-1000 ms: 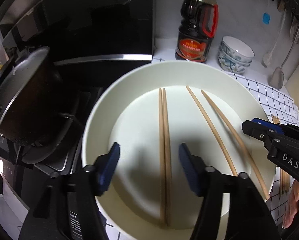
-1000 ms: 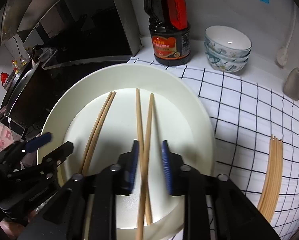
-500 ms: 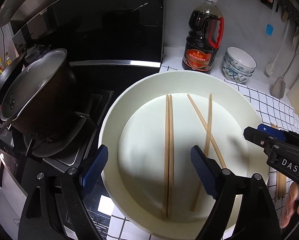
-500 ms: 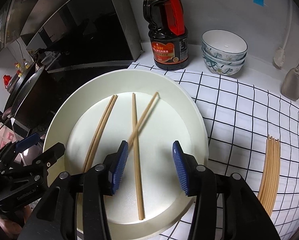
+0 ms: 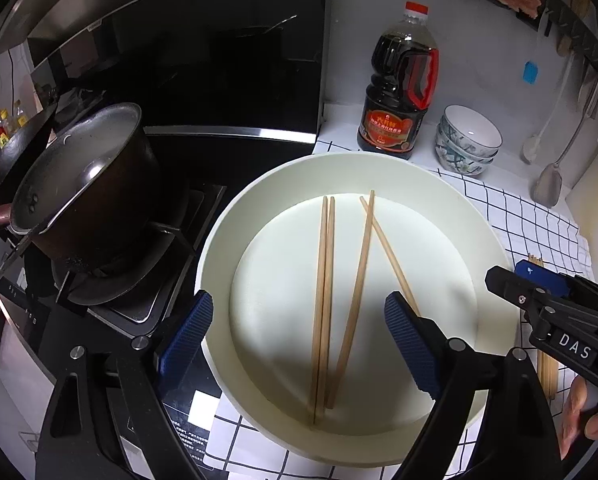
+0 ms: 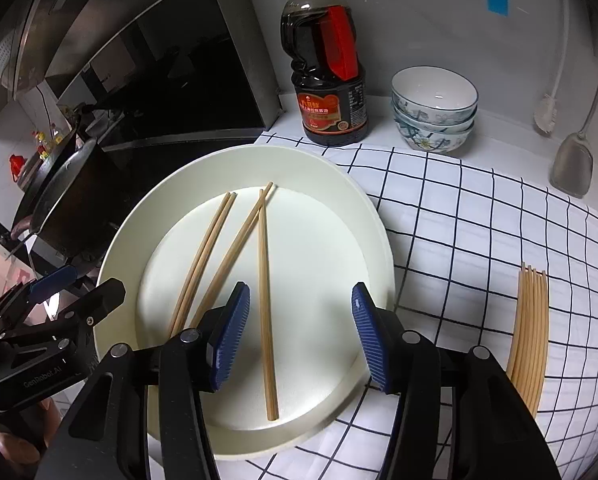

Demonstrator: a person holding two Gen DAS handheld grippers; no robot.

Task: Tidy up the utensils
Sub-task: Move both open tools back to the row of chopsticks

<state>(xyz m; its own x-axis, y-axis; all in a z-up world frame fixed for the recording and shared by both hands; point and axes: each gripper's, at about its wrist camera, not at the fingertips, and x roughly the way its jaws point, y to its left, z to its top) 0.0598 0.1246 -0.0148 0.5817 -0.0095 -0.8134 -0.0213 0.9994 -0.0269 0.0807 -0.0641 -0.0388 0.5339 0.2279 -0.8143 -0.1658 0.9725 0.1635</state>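
Between the spreading, empty pads of the right claw [image 6: 299,336], one chopstick [image 6: 266,300] on the plate [image 6: 363,216] runs twelve-to-six; left claw [image 5: 299,340] also opening, empty.

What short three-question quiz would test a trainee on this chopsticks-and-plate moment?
1. How many chopsticks lie on the white plate?
2. True or false: the right gripper is clamped on a chopstick.
3. Where is the spare bundle of chopsticks? A) in a bowl B) on the checked cloth right of the plate C) on the stove

Key:
1. Four: a parallel pair and a crossed pair.
2. False: its jaws are opening, and one chopstick lies below the gap, untouched.
3. B
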